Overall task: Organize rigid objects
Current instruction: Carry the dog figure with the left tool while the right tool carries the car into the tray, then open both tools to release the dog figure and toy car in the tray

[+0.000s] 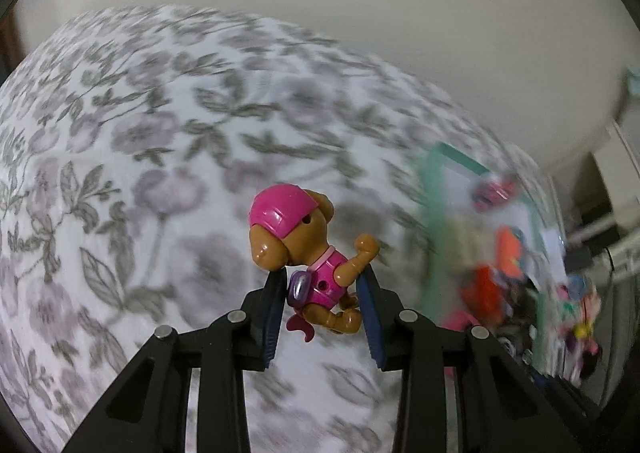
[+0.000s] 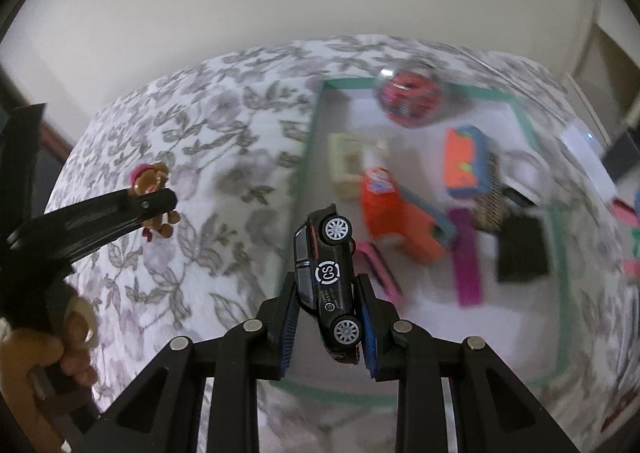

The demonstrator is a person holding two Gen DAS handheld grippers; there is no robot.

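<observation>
Both grippers loaded, both up in the air over the flowered cloth.

Left gripper (image 1: 322, 293): clamped on a small brown plastic puppy figure with pink helmet and pink vest (image 1: 308, 249). Pads biting only the torso and hind legs; head, helmet and one raised paw sticking out well beyond the tips. Top-heavy hold, by the look of it. Risk here: rounded, glossy body between flat ridged pads, so a quick swing could pivot the figure or squirt it forward out of the jaws. Strong blur off to the right side of the jaws, which suggests fast travel and adds to that worry.

Right gripper (image 2: 326, 295): closed on a black die-cast toy car with silver wheels and a white "CS" roundel (image 2: 328, 285). Held nose-up, roof against one pad, underside against the other, both wheels showing. Rear bumper hanging below the pads, front end clear above them. Hard painted metal, probably slick; could slide down through the grip if pressure eases.

Beyond and right of the right jaws: green-taped rectangle on the grey-and-white floral cloth (image 2: 562, 265), already crowded with an orange box (image 2: 394, 221), a red ball (image 2: 410, 99), a magenta strip (image 2: 466, 257) and a black block (image 2: 522, 249). Likely trouble at set-down: little free space near the close edge, so a dropped car could roll or knock neighbours.

Left gripper well apart on the left in the right wrist view; collision between the two unlikely for now.
</observation>
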